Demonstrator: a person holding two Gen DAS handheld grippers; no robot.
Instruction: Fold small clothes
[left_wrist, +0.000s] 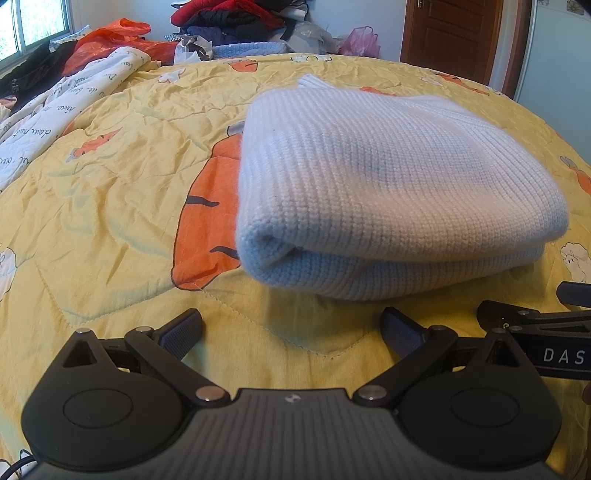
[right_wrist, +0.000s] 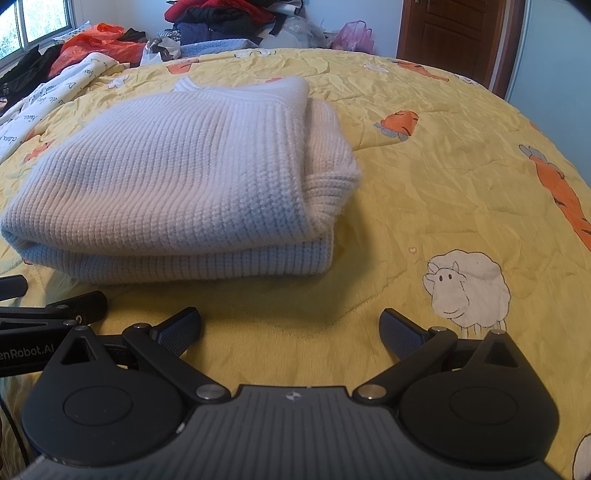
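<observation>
A pale blue-white knit sweater (left_wrist: 391, 184) lies folded in a thick rectangle on the yellow quilt (left_wrist: 110, 206). In the right wrist view the sweater (right_wrist: 184, 184) sits ahead and to the left. My left gripper (left_wrist: 291, 328) is open and empty, just short of the sweater's near folded edge. My right gripper (right_wrist: 290, 328) is open and empty, on the quilt (right_wrist: 424, 166) near the sweater's near right corner. The right gripper's side shows at the left view's right edge (left_wrist: 535, 325).
A heap of dark and red clothes (left_wrist: 229, 22) and orange plastic bags (left_wrist: 110, 40) lie at the bed's far end. A white printed blanket (left_wrist: 44, 118) covers the far left. A brown door (left_wrist: 450, 33) stands at the far right. A window (left_wrist: 33, 26) is at the far left.
</observation>
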